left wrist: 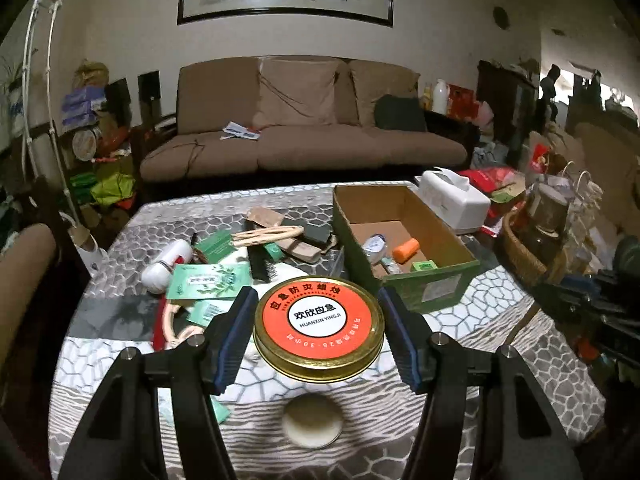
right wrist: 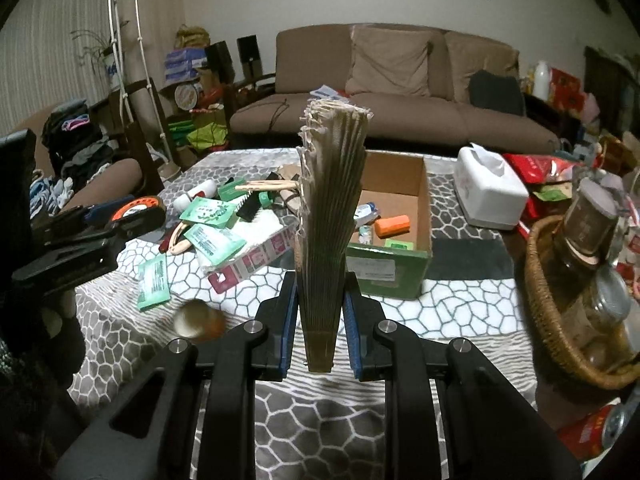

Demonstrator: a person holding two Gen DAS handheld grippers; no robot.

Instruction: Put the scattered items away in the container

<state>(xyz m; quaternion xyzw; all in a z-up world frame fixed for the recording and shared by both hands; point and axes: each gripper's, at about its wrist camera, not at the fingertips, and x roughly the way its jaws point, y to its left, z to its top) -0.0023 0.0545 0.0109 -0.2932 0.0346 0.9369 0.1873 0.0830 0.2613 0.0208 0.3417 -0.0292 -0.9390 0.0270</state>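
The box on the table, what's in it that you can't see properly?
- Box, right wrist view: the folded fan in the right gripper hides its left half.
- Box, left wrist view: its near wall hides the bottom front corner.
- Small white bottle beside the orange tube: label too small to read.
- Round tin in the left gripper: its underside is hidden.

Both grippers: left gripper [left wrist: 318,336], right gripper [right wrist: 320,320] have black plastic arms, blue ribbed pads on jaws, silver pivot screws.
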